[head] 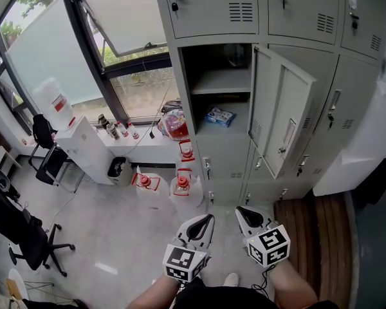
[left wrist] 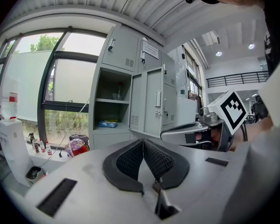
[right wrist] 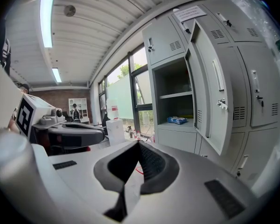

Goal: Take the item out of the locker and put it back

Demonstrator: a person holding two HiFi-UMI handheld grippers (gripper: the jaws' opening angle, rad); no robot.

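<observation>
At upper centre of the head view, the open locker's lower shelf [head: 242, 127] bears a blue packet [head: 220, 116]. Below it, left of centre, two red-capped jugs [head: 147, 183] stand on the floor [head: 109, 237].

The locker [head: 213, 8] is grey, the packet [head: 220, 116] blue-and-white; left claw [head: 210, 217] and right claw [head: 240, 210] bear black-and-white markers [head: 183, 261].

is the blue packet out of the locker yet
No, the packet lies on the lower shelf inside the open locker.
</observation>
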